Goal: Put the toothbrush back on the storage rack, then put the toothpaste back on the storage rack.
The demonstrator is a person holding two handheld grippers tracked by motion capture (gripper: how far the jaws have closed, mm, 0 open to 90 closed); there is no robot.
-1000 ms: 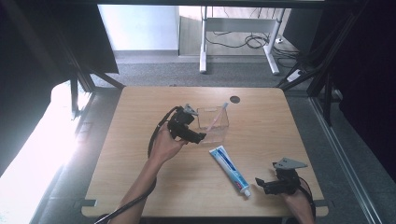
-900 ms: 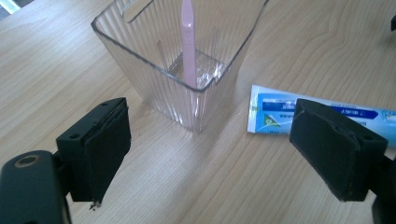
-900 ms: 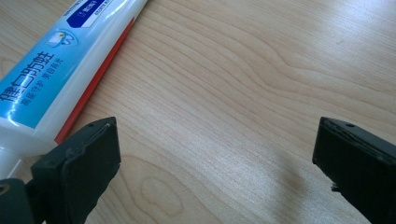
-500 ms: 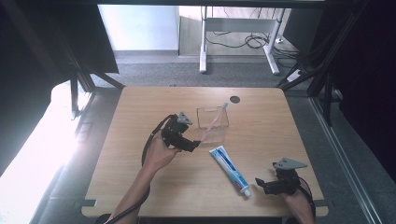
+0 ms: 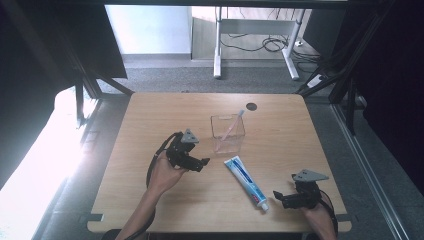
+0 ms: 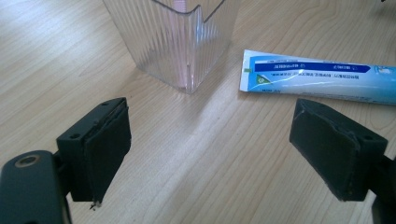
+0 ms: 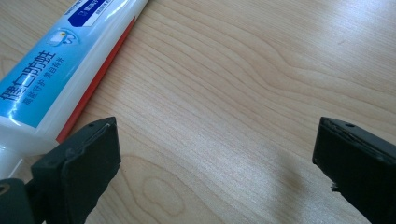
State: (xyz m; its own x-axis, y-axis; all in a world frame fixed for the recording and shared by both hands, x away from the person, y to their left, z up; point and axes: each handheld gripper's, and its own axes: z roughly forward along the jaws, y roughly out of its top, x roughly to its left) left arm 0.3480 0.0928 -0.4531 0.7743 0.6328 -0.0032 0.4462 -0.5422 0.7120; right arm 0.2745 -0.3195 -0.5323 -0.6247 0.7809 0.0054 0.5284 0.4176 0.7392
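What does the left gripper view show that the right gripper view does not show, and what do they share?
Left gripper view alone: the clear ribbed cup, standing upright, and the flat crimped end of the toothpaste tube lying beside it.

Right gripper view alone: the cap end of the tube, with printed characters and a red stripe along its side, next to the left-hand jaw.

Both: the same toothpaste tube, the wooden table, and a pair of black jaws standing wide apart with nothing between them.

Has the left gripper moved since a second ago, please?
Yes. The left gripper has pulled back from the cup toward the person's edge of the table, and now sits open, just short of the cup.
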